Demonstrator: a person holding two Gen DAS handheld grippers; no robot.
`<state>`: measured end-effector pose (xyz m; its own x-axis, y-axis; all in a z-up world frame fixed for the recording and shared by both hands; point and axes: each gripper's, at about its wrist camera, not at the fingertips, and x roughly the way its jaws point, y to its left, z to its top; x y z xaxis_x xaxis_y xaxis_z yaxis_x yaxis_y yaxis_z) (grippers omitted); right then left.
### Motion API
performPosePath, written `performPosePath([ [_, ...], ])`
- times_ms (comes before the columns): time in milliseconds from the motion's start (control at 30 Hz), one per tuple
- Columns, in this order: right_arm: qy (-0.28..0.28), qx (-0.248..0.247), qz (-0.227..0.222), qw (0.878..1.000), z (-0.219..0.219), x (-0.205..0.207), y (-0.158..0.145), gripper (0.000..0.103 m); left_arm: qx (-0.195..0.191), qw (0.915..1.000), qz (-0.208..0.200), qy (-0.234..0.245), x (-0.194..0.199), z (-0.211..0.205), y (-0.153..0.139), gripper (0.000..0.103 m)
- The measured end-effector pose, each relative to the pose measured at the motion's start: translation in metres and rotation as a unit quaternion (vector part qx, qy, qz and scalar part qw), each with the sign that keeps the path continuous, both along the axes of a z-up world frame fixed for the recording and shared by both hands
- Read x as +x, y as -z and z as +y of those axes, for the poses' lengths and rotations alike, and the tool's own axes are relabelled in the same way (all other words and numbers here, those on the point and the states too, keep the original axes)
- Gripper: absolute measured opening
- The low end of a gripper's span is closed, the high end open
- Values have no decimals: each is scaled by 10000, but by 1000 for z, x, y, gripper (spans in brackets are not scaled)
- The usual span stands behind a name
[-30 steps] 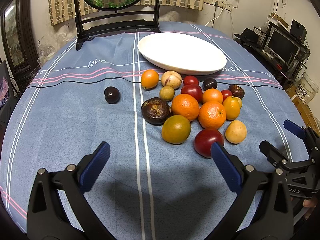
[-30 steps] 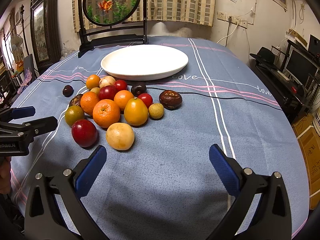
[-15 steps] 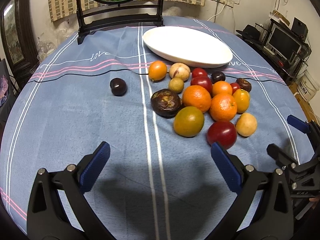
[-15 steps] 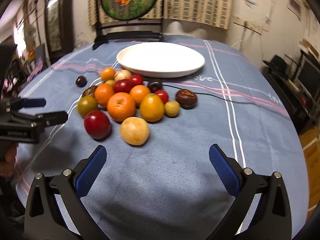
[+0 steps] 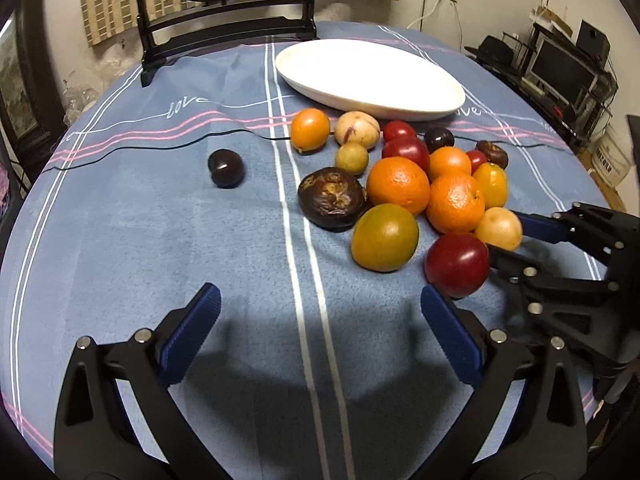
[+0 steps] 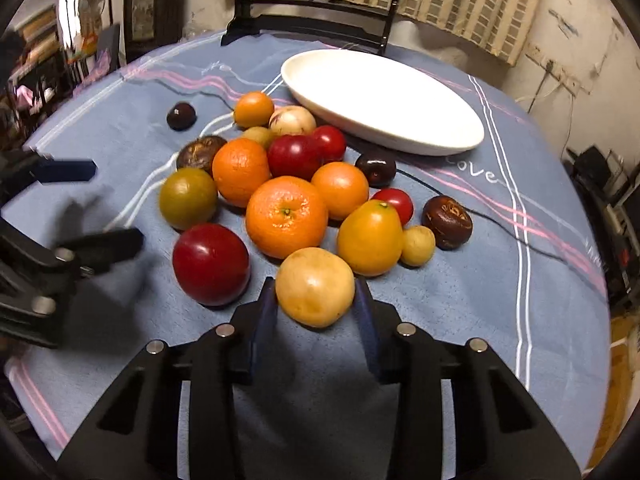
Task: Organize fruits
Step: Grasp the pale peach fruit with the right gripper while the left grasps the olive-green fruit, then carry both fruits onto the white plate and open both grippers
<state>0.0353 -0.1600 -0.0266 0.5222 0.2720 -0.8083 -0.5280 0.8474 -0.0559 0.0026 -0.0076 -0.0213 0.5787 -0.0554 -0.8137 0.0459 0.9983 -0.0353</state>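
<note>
Since a second ago the right gripper (image 6: 316, 312) has advanced, its jaws closing around the pale yellow fruit (image 6: 315, 287), seemingly touching; left gripper (image 5: 320, 320) hovers wide, empty.

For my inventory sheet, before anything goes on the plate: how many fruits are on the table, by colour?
orange fruits: 4
red fruits: 4
pale yellow or beige fruits: 4
dark purple fruits: 2
brown wrinkled fruits: 2
golden-yellow fruit: 1
greenish fruit: 1
Total: 18

Glossy white plate (image 5: 372, 76), matt blue tablecloth (image 5: 160, 240)
</note>
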Motion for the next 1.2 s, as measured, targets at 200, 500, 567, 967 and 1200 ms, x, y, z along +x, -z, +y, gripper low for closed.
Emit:
performPosePath([
  [200, 155, 553, -21, 9983, -30, -13, -8, 39, 67, 9997, 180, 119, 19, -10, 9, 85],
  [500, 186, 815, -115, 9964, -49, -20, -16, 39, 44, 9996, 133, 242, 36, -27, 6, 58],
  [567, 148, 854, -121, 9962, -47, -21, -17, 39, -94, 9994, 109, 320, 39, -27, 10, 49],
  [967, 50, 922, -534, 9943, -50, -12, -48, 39, -435, 9969, -279, 587, 27, -16, -36, 39],
  [1200, 168, 692, -1322, 9887, -22, 56, -69, 39, 91, 9964, -761, 348, 107, -25, -68, 39],
])
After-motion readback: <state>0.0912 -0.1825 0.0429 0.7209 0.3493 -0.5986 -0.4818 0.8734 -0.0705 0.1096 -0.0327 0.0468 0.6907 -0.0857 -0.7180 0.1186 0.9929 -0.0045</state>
